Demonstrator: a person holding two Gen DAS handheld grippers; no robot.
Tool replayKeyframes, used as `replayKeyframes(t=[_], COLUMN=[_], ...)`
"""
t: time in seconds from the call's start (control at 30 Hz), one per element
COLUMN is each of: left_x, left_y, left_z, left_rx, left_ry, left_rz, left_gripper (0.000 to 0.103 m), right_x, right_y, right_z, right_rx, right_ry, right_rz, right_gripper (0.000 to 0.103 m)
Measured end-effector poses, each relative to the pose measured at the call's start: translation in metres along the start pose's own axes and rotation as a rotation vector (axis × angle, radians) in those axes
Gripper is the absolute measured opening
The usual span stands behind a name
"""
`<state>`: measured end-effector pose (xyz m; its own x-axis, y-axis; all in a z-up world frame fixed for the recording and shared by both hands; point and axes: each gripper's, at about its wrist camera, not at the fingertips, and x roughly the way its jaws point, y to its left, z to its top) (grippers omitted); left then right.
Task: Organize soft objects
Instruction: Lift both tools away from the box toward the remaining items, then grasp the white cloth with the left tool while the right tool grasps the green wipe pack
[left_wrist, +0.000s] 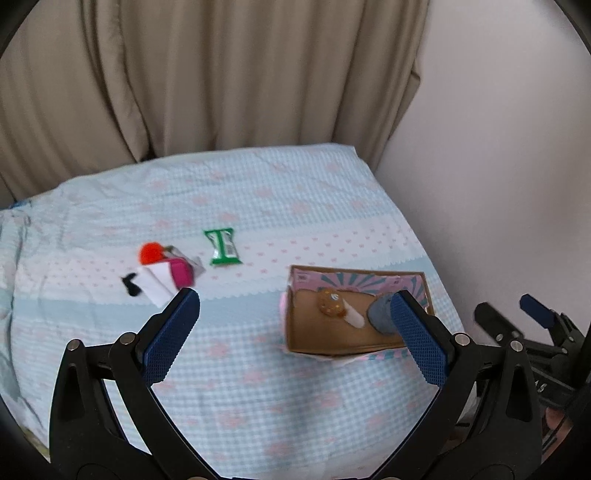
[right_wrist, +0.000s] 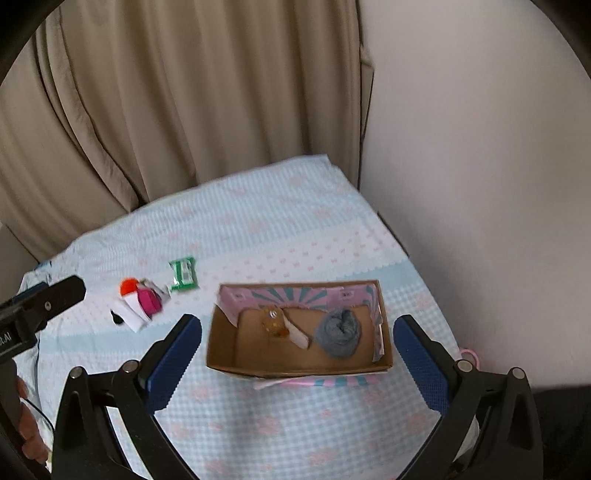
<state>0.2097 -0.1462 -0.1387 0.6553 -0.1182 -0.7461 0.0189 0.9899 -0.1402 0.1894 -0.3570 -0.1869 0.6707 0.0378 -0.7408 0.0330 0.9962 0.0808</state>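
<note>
An open cardboard box (right_wrist: 221, 354) (left_wrist: 291, 332) sits on the bed. It holds a rolled grey sock (right_wrist: 339, 332) (left_wrist: 380, 314), a brown plush toy (right_wrist: 273, 322) (left_wrist: 330, 303) and a white piece (right_wrist: 297, 334). Left of the box lie an orange pom-pom (left_wrist: 150, 253) (right_wrist: 128, 286), a pink-and-white soft item (left_wrist: 166, 278) (right_wrist: 142, 306), a small black piece (left_wrist: 130, 285) and a green packet (left_wrist: 223, 246) (right_wrist: 183, 273). My left gripper (left_wrist: 295, 306) is open and empty above the bed. My right gripper (right_wrist: 297, 332) is open and empty, with the box between its fingers from above.
The bed has a light blue checked cover (left_wrist: 258, 387) with pink motifs. Beige curtains (left_wrist: 184, 74) hang behind it and a plain wall (right_wrist: 480, 147) stands to the right. The bed's right edge drops off near the box.
</note>
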Motion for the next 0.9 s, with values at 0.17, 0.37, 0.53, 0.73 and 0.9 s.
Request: replayKeyframes(t=[0.17, 0.37, 0.53, 0.73, 0.9], left_x=[-0.031, -0.053, -0.056, -0.041, -0.002], left_y=[0.038, 0.079, 0.118, 0.166, 0.203], left_z=[-0.007, -0.018, -0.024, -0.032, -0.040], left_rx=[0.015, 0.047, 0.039, -0.003, -0.058], left_ry=[-0.024, -0.039, -0.037, -0.013, 0.007], left_rz=[-0.018, -0.035, -0.046, -0.030, 0.017], left_gripper=[0.103, 0.103, 0.103, 0.103, 0.103], right_x=[-0.035, -0.065, -0.071, -0.059, -0.024], right_y=[0.031, 0.072, 0.106, 0.148, 0.172], right_z=[-0.008, -0.026, -0.037, -0.039, -0.036], right_rx=[0.023, 0.012, 0.019, -0.005, -0.012], right_ry=[-0.080, -0.147, -0.161, -0.156, -0.135], right_rz=[-0.031, -0.084, -0.092, -0.055, 0.029], right_gripper=[0.103, 0.103, 0.103, 0.103, 0.103])
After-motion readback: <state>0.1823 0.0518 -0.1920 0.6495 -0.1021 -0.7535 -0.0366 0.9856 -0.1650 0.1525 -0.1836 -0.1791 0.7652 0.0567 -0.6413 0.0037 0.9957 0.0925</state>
